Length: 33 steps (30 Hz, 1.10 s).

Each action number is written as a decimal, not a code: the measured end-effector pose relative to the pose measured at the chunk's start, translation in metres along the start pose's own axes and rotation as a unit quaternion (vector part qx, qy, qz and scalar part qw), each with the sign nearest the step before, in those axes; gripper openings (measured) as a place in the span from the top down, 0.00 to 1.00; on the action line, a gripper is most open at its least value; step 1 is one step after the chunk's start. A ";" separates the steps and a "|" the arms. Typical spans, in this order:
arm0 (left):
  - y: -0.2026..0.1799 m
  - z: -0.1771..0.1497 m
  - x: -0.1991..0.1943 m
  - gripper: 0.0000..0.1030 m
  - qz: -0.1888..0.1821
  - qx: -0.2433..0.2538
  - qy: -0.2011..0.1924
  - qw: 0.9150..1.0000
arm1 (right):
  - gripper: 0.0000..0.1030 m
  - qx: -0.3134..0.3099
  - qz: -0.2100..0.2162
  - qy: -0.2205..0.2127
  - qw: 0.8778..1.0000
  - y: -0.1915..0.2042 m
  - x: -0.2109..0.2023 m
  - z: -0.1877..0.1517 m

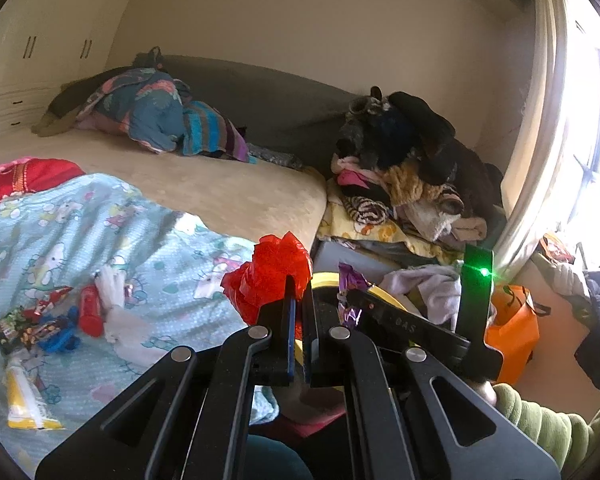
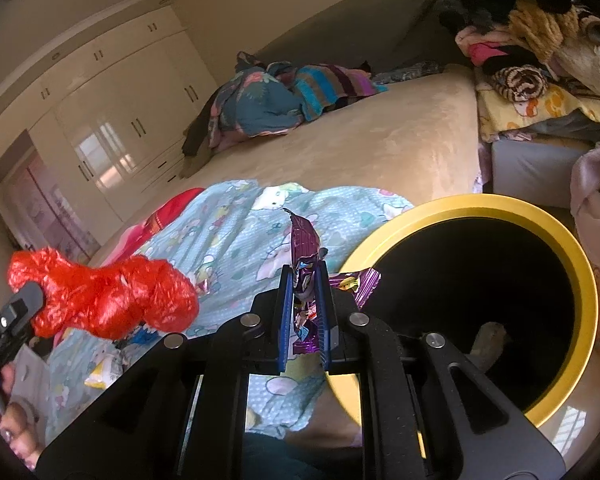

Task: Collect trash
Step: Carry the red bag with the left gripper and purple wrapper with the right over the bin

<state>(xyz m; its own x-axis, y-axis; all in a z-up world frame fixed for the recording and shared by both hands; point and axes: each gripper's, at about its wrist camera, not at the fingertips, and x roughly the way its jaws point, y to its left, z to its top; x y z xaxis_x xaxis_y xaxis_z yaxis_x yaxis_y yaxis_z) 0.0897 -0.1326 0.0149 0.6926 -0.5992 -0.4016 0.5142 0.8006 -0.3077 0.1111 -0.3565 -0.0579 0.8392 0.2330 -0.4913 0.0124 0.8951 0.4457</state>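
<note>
Red plastic bag (image 2: 104, 300) clamped in the left gripper (image 1: 299, 292), purple wrapper (image 2: 306, 276) pinched in the right gripper (image 2: 305, 284), both at the bed's edge beside the yellow-rimmed bin (image 2: 580, 280). Carry-to-bin step; next, get over its mouth and let go.

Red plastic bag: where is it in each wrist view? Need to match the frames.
Left wrist: red plastic bag at centre, pinched in the left gripper, just left of the yellow bin rim.
Right wrist: red plastic bag at lower left, over the blue cartoon blanket.
Shared landmark: the purple wrapper in the right gripper.
</note>
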 end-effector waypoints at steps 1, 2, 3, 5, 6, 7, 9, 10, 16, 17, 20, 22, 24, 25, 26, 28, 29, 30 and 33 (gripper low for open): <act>-0.002 -0.001 0.002 0.98 -0.003 0.001 0.002 1.000 | 0.93 0.002 -0.003 -0.002 1.000 -0.003 0.000 0.001; -0.006 -0.002 0.006 0.98 -0.006 0.005 0.005 1.000 | 0.93 0.004 -0.007 -0.003 1.000 -0.006 -0.001 0.001; -0.008 -0.003 0.008 0.98 -0.009 0.007 0.007 1.000 | 0.93 0.005 -0.011 -0.004 1.000 -0.009 -0.001 0.002; -0.015 -0.005 0.014 0.98 -0.016 0.013 0.012 1.000 | 0.93 0.009 -0.015 -0.006 1.000 -0.014 -0.002 0.003; -0.017 -0.006 0.016 0.98 -0.019 0.014 0.015 1.000 | 0.93 0.014 -0.019 -0.006 1.000 -0.019 -0.002 0.003; -0.021 -0.007 0.020 0.98 -0.023 0.016 0.017 0.999 | 0.93 0.017 -0.021 -0.007 1.000 -0.022 -0.003 0.003; -0.026 -0.008 0.027 0.98 -0.031 0.017 0.024 0.999 | 0.93 0.024 -0.026 -0.009 0.999 -0.029 -0.004 0.004; -0.029 -0.009 0.030 0.98 -0.034 0.018 0.026 0.999 | 0.93 0.029 -0.030 -0.010 0.999 -0.034 -0.005 0.004; -0.043 -0.015 0.047 0.98 -0.049 0.030 0.044 0.997 | 0.93 0.050 -0.045 -0.018 0.998 -0.054 -0.009 0.007; -0.045 -0.016 0.050 0.98 -0.052 0.033 0.048 0.997 | 0.93 0.055 -0.047 -0.019 0.997 -0.058 -0.010 0.007; -0.052 -0.020 0.059 0.98 -0.057 0.040 0.058 0.996 | 0.93 0.065 -0.055 -0.022 0.996 -0.070 -0.011 0.008; -0.056 -0.022 0.063 0.98 -0.060 0.044 0.062 0.995 | 0.93 0.072 -0.059 -0.022 0.995 -0.076 -0.011 0.007; -0.060 -0.025 0.069 0.98 -0.064 0.049 0.067 0.994 | 0.93 0.075 -0.064 -0.021 0.995 -0.080 -0.011 0.007; -0.062 -0.026 0.071 0.98 -0.066 0.051 0.070 0.994 | 0.93 0.075 -0.066 -0.021 0.995 -0.082 -0.011 0.006; -0.064 -0.027 0.075 0.98 -0.068 0.052 0.073 0.994 | 0.93 0.075 -0.069 -0.020 0.995 -0.084 -0.011 0.006; -0.066 -0.030 0.080 0.98 -0.071 0.054 0.079 0.993 | 0.93 0.078 -0.072 -0.019 0.994 -0.089 -0.010 0.005; -0.067 -0.031 0.083 0.98 -0.073 0.054 0.083 0.992 | 0.93 0.080 -0.074 -0.019 0.994 -0.091 -0.010 0.004; -0.068 -0.033 0.086 0.98 -0.075 0.054 0.087 0.992 | 0.93 0.081 -0.077 -0.018 0.994 -0.093 -0.009 0.004; -0.069 -0.039 0.097 0.98 -0.080 0.055 0.099 0.990 | 0.93 0.086 -0.082 -0.016 0.993 -0.099 -0.008 0.002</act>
<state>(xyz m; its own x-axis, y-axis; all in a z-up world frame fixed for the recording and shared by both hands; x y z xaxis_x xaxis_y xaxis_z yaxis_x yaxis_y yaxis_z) 0.1014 -0.2461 -0.0361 0.4909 -0.6985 -0.5207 0.6682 0.6854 -0.2894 0.1042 -0.4483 -0.0963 0.8346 0.0749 -0.5458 0.2405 0.8418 0.4833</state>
